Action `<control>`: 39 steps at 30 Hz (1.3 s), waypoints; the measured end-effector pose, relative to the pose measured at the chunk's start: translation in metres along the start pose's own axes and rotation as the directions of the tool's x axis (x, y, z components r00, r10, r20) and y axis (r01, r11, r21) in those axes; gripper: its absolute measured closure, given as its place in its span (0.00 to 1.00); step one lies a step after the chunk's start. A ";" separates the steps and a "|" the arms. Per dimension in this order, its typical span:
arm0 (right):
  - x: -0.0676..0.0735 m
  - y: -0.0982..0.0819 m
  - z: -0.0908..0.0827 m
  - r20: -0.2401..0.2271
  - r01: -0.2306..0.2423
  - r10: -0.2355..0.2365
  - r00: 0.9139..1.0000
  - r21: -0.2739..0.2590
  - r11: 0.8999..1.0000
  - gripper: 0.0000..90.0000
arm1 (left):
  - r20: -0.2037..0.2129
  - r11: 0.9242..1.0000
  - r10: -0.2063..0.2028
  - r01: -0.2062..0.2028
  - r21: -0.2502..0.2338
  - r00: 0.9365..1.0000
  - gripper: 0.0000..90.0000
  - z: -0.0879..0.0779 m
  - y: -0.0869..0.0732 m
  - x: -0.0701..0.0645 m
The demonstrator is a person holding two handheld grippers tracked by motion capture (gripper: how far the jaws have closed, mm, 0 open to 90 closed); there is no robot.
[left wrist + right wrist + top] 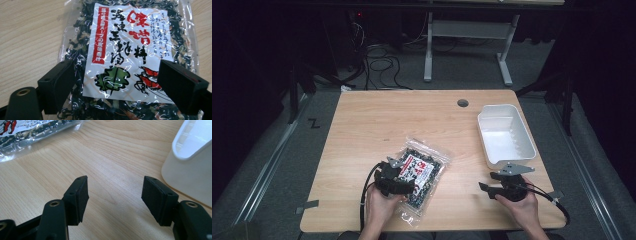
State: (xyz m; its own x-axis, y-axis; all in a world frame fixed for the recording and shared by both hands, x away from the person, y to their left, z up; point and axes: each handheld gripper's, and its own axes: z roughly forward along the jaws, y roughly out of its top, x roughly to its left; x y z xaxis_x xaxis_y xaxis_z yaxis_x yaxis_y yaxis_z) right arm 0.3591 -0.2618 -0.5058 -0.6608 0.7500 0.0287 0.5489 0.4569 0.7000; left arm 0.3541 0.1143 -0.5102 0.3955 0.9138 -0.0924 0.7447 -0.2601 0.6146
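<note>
We have the left gripper (404,179) hanging over the near end of the packet (422,172) of dried greens, which lies flat on the table (377,115) near the front edge, a little left of centre; in the left gripper view its 2 jaws stand apart, 1 at 8 o'clock and 1 at 4 o'clock of the printed label (130,50), and neither pad presses the film, so nothing is held. The right gripper (492,184) waits at about 3 o'clock of the packet with its jaws also spread and only bare wood between them; the white tub (507,135) sits at 1 o'clock of it, just beside it in the right gripper view.

We judge the step in hand to be taking hold of the packet, likely for the tub. To do it well, we would lower the left jaws until both pads straddle 1 edge of the packet rather than its flat face; the film is slick and the contents loose, so a pinch on the sealed rim or a gathered fold should hold better than a squeeze on the bulging middle; close slowly, then lift a little to test before carrying. We would keep the right gripper open and ready to steady the far end if the packet sags.
</note>
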 end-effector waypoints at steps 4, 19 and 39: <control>0.000 0.000 -0.001 -0.002 -0.002 0.002 1.000 -0.004 1.000 0.43 | -0.020 1.000 -0.008 0.008 0.008 1.000 0.17 0.002 0.000 0.001; -0.001 0.000 0.002 -0.004 0.000 0.000 1.000 0.011 1.000 0.43 | -0.044 0.999 0.018 -0.017 0.033 0.999 0.16 0.009 0.000 0.003; -0.002 0.004 -0.002 -0.016 -0.022 0.022 1.000 -0.022 1.000 0.46 | 0.035 0.991 0.116 -0.118 0.056 0.993 0.18 0.013 0.006 0.002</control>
State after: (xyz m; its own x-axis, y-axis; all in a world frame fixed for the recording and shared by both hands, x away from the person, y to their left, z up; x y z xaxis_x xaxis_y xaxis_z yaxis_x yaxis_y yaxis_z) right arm 0.3618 -0.2625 -0.5012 -0.6570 0.7518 0.0553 0.5519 0.4298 0.7147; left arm 0.3664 0.1107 -0.5168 0.4978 0.8659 -0.0482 0.7219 -0.3829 0.5764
